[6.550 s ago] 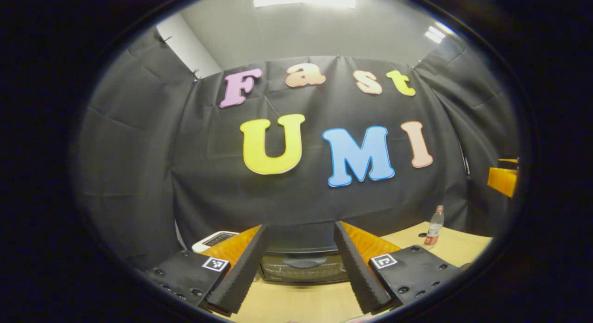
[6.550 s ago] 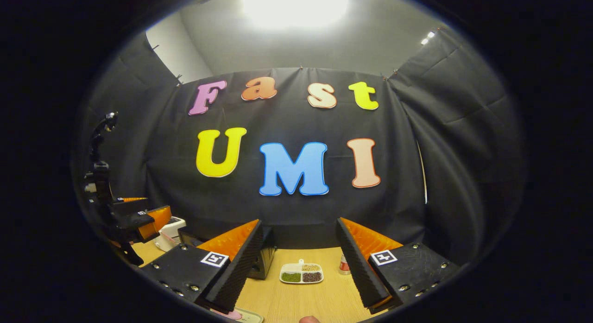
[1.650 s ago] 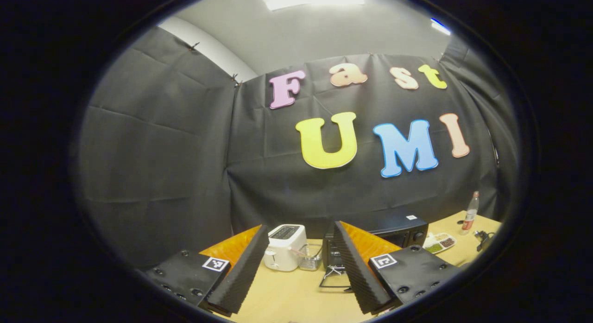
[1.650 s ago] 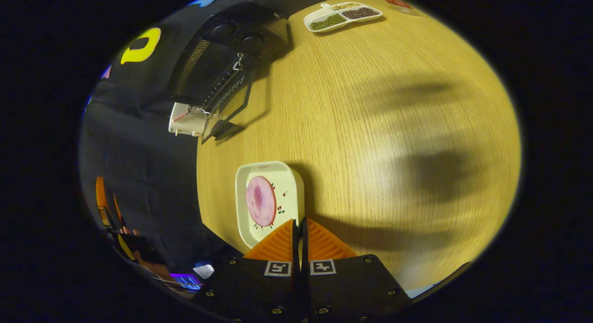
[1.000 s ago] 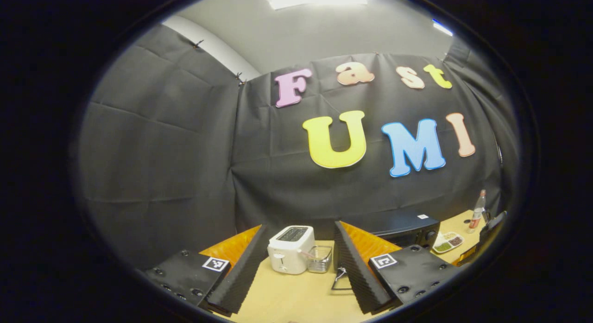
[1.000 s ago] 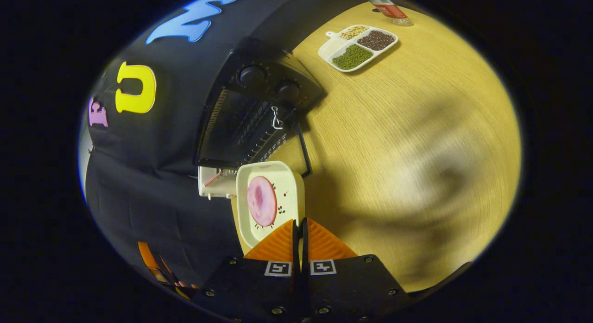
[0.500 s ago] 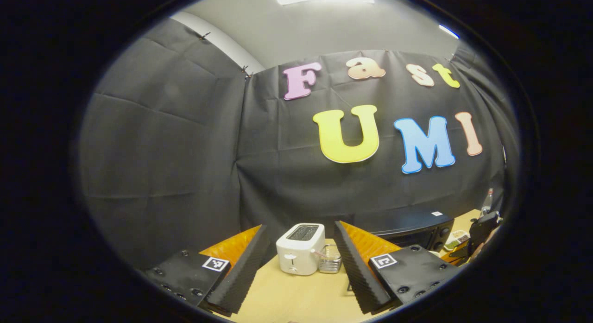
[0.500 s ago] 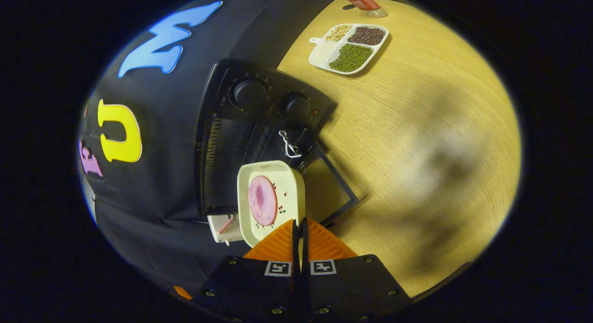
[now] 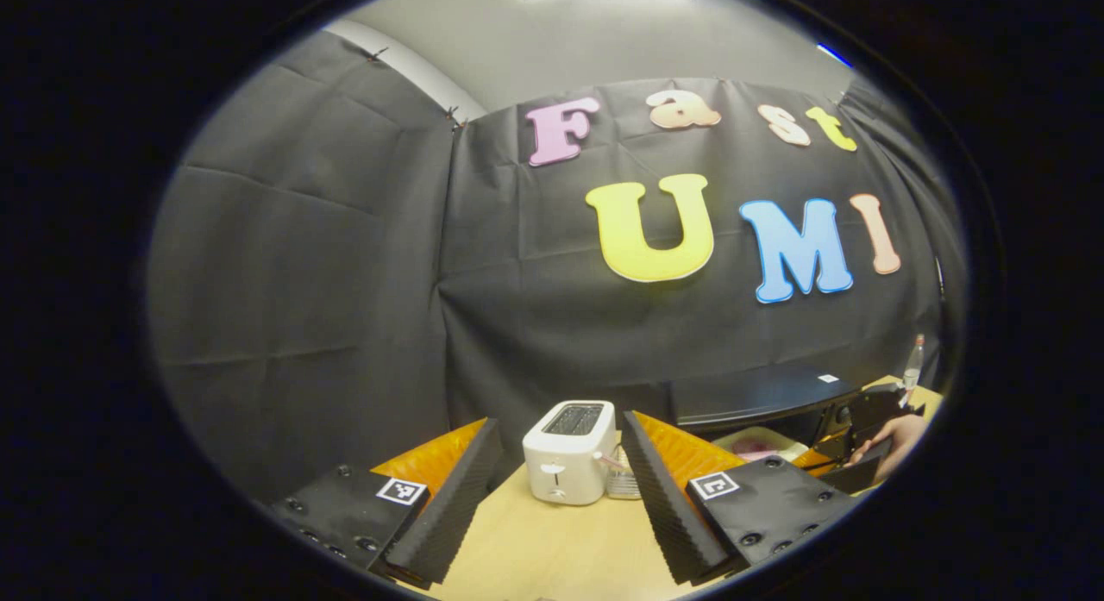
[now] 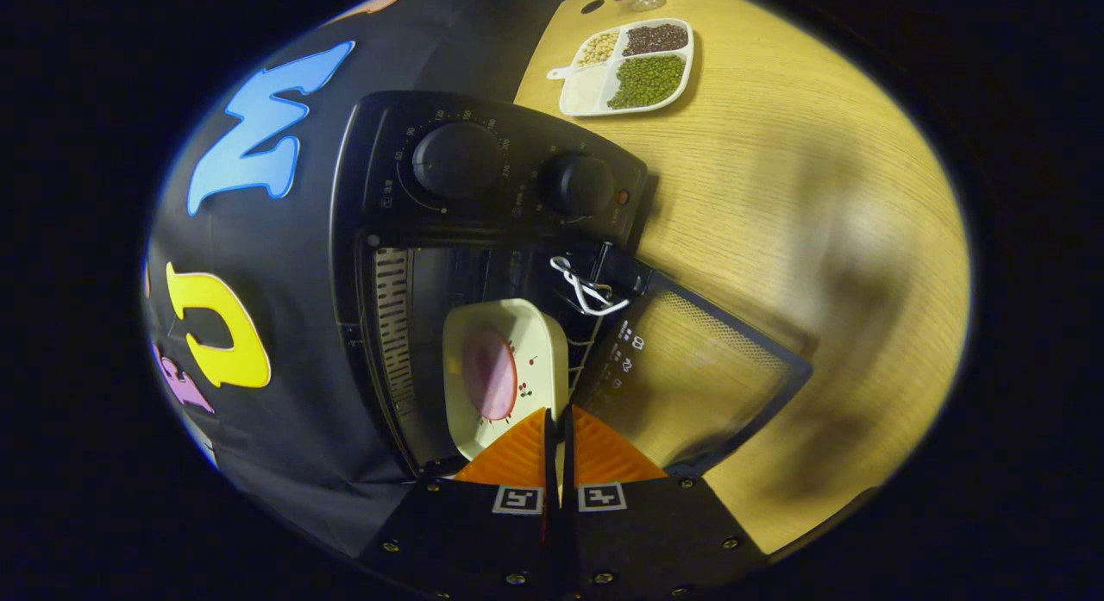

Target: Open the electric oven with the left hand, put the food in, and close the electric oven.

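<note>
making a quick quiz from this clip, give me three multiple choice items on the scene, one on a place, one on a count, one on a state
1. Where is the cream rectangular plate with the pink slice of food?
A. on the wooden table beside the sectioned snack tray
B. held at the mouth of the black electric oven
C. on top of the white toaster

2. How many round knobs are on the oven's control panel?
A. one
B. two
C. four

3. What is the state of the oven's glass door?
A. open
B. shut
C. taken off and lying on the toaster

Answers:
1. B: the right gripper is clamped on the plate's rim, in front of the black electric oven cavity.
2. B: two knobs sit side by side.
3. A: the glass door is swung away from the oven, over the wooden table.
</note>
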A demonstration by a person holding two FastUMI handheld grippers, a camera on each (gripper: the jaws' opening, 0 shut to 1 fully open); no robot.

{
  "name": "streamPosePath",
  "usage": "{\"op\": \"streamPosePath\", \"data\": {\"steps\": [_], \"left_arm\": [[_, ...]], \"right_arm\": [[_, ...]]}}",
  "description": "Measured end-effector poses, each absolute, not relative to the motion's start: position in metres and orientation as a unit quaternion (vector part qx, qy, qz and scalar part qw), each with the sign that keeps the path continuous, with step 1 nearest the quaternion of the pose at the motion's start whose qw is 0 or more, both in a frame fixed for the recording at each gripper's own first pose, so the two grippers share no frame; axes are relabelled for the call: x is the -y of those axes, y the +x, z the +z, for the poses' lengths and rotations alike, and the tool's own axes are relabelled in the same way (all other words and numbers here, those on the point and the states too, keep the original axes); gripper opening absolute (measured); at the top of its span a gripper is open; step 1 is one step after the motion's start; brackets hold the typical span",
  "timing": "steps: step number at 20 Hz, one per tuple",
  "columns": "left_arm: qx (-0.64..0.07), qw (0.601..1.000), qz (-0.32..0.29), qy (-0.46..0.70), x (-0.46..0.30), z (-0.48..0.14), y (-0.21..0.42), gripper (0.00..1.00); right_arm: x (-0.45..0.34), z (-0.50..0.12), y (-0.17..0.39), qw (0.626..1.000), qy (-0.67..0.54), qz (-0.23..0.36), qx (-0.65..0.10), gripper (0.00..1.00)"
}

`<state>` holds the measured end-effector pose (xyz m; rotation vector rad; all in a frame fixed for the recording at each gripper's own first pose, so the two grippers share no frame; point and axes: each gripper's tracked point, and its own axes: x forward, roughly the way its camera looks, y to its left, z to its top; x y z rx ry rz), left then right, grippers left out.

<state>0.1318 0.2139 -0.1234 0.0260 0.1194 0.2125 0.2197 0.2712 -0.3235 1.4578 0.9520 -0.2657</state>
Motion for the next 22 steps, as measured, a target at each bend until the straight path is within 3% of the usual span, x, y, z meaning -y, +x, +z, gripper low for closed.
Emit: {"op": "streamPosePath", "data": {"steps": [7,9,11,12,13,14,16,17,18,20,22], "left_arm": [[-0.078,0.991,0.107,0.022,-0.217,-0.136,0.136,1.0],[-0.082,0.991,0.108,0.019,-0.217,-0.14,0.135,1.0],[-0.083,0.991,0.108,0.018,-0.214,-0.14,0.136,1.0],[-0.082,0.991,0.106,0.018,-0.211,-0.141,0.139,1.0],[-0.083,0.991,0.101,0.016,-0.207,-0.142,0.14,1.0],[-0.082,0.992,0.095,0.016,-0.201,-0.143,0.141,1.0],[-0.082,0.993,0.084,0.011,-0.19,-0.146,0.147,1.0],[-0.083,0.994,0.076,0.006,-0.183,-0.146,0.148,1.0],[-0.084,0.994,0.066,0.001,-0.174,-0.148,0.15,0.9],[-0.092,0.995,0.038,-0.01,-0.152,-0.156,0.153,1.0],[-0.104,0.994,0.014,-0.014,-0.132,-0.169,0.155,1.0]], "right_arm": [[-0.268,-0.332,0.264,0.625,0.676,-0.17,-0.351,0.01],[-0.275,-0.326,0.268,0.611,0.695,-0.155,-0.345,0.07],[-0.28,-0.321,0.268,0.604,0.704,-0.133,-0.348,0.16],[-0.283,-0.316,0.268,0.603,0.709,-0.118,-0.346,0.27],[-0.286,-0.311,0.265,0.602,0.712,-0.105,-0.345,0.42],[-0.285,-0.308,0.261,0.606,0.708,-0.095,-0.349,0.72],[-0.282,-0.301,0.248,0.624,0.69,-0.076,-0.36,0.93],[-0.281,-0.299,0.242,0.634,0.678,-0.064,-0.366,0.93],[-0.279,-0.294,0.234,0.647,0.665,-0.048,-0.371,0.93],[-0.272,-0.288,0.214,0.682,0.62,-0.017,-0.387,0.93],[-0.258,-0.283,0.194,0.718,0.571,0.002,-0.398,0.96]]}}
